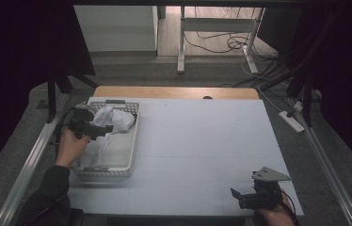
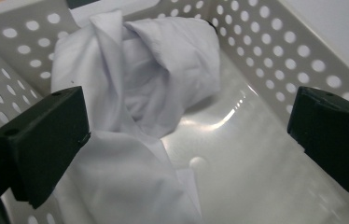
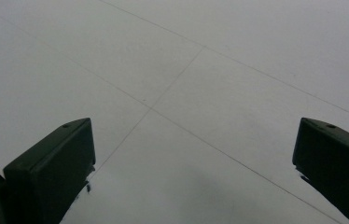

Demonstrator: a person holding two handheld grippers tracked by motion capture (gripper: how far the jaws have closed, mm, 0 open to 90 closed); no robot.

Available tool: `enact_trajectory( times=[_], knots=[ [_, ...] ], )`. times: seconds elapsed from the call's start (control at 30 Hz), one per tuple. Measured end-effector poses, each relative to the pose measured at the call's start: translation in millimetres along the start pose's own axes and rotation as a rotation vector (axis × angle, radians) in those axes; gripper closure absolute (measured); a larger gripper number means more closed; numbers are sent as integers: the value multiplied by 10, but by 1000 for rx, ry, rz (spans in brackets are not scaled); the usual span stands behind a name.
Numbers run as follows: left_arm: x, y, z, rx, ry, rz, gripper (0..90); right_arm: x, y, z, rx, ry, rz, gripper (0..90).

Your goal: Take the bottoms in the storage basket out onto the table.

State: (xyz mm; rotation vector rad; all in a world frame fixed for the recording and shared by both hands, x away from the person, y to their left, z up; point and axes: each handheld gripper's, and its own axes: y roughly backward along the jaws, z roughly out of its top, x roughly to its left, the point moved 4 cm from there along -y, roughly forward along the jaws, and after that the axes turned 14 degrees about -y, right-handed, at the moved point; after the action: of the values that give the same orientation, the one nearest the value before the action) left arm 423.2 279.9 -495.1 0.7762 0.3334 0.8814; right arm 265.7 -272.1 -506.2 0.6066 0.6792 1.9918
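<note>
What we cannot make out

In the left gripper view the white cloth (image 2: pixel 135 93) runs off the bottom edge, and its lower folds pass behind the near black jaw, so we cannot trace its full outline; the perforated basket (image 2: pixel 275 51) is cut by every edge of that view. In the high view the left gripper (image 1: pixel 100 128) covers part of the cloth and its tips are too small and dark for us to read. At the table's (image 1: pixel 202 141) near right corner, the right gripper (image 1: pixel 236 196) and the hand behind it are cropped by the bottom edge.
</note>
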Motion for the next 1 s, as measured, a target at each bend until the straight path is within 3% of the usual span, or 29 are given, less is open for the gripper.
enact_trajectory(
  times=[0.3, 0.5, 0.57, 0.7, 0.83, 1.0],
  knots=[
    [199, -228, 13, 96, 36, -10, 0, 2, 0, -1, 1, 3, 3, 0],
    [185, -335, 31, 150, 64, -32, 0, 4, 0, -1, 1, 3, 4, 0],
    [172, -429, 11, 190, 52, -27, 0, 3, 1, -1, 0, 3, 5, 0],
    [164, -533, 5, 219, 48, -23, 0, 1, 2, -1, 0, 4, 6, 0],
    [148, -591, 21, 248, 18, -7, 0, 3, 2, -1, 0, 4, 6, 0],
    [92, -721, 26, 273, 25, -55, 0, 4, 2, -1, -1, 4, 6, 0]
  ],
)
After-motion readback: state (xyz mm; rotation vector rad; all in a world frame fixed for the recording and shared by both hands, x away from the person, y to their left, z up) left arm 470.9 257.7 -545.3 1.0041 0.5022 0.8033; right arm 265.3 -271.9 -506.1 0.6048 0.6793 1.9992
